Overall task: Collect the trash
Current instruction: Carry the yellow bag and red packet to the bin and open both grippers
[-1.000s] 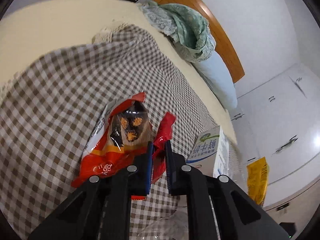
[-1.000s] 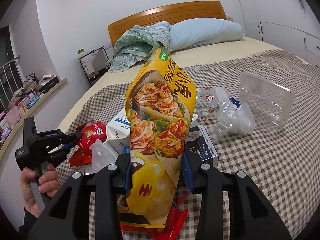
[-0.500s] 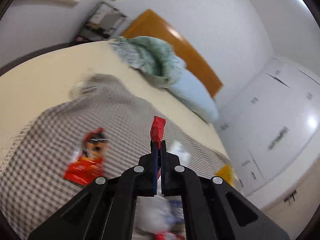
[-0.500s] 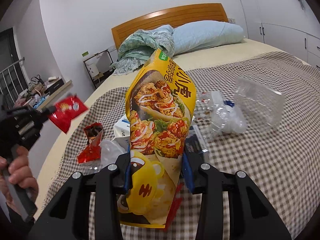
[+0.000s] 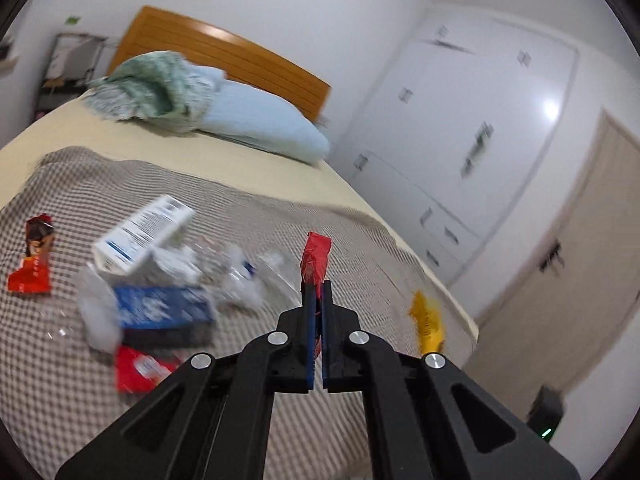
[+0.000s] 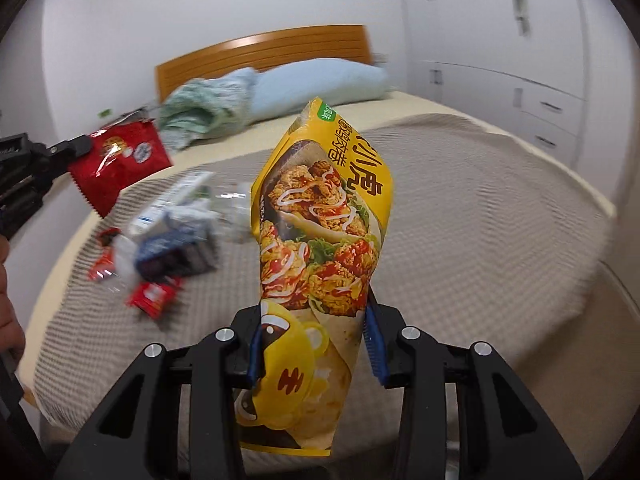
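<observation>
The left tool [image 5: 316,300] is pinched tight on a red wrapper [image 5: 316,258], which stands edge-on above its fingertips in the left wrist view. From the right wrist view the same left tool [image 6: 86,145] comes in from the left edge and the red wrapper [image 6: 120,160] hangs flat and crinkled off its tip, in the air above the bed [image 6: 500,216].

The right tool [image 6: 316,344] grips a tall yellow bag [image 6: 320,240] printed with a chicken wrap; the blue pads [image 6: 255,354] press its lower part from both sides and the bag rises upright beyond the fingers.

More trash lies on the checked blanket [image 5: 248,420] ahead and to the left of the left tool: a white carton [image 5: 140,236], a blue box [image 5: 164,306] just below it, crumpled clear plastic [image 5: 240,280] beside them, a red packet [image 5: 138,370] nearest the tool, and another torn red wrapper [image 5: 34,260] well off to the left. All of it is blurred. To the right of the left tool, the top of the yellow bag [image 5: 428,320] shows.

Beyond the trash lie a pale blue pillow [image 5: 260,124] and a green cloth [image 5: 152,92] against a wooden headboard [image 5: 224,56]. White cupboards [image 5: 480,128] stand to the right.
</observation>
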The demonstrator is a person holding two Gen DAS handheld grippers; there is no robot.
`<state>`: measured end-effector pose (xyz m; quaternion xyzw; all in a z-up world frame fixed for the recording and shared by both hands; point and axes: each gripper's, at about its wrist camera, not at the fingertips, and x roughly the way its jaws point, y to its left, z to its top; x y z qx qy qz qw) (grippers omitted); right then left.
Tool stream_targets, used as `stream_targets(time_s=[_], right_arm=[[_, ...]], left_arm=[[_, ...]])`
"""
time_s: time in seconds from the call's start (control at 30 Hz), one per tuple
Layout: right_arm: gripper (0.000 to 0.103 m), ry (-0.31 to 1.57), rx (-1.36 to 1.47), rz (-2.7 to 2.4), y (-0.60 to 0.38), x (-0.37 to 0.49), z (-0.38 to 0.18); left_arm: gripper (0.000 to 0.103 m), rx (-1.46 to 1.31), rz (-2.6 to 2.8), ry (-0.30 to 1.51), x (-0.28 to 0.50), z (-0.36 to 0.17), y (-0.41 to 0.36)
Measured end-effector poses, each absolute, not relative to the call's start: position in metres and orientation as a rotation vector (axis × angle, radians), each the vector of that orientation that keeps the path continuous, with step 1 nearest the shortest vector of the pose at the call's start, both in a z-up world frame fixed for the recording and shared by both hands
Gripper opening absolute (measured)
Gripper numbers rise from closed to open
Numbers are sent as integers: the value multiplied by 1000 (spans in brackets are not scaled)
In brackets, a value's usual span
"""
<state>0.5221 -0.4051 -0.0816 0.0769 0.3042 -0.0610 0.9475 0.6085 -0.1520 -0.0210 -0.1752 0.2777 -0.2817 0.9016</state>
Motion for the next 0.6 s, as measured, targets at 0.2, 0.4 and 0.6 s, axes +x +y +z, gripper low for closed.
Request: stream_targets(time_s=[0.2,0.4,0.6], right_arm=[[40,739,43,-238,-473,436,-103],[40,1014,66,-262,-513,376,-221],[42,1285,140,-252,-530,350,-376]], left_arm=[[0,-224,-715,742,532,-64,-242],[0,-35,-808,959,476,-143,-324],[0,15,-791,1229,459,-231,-374]])
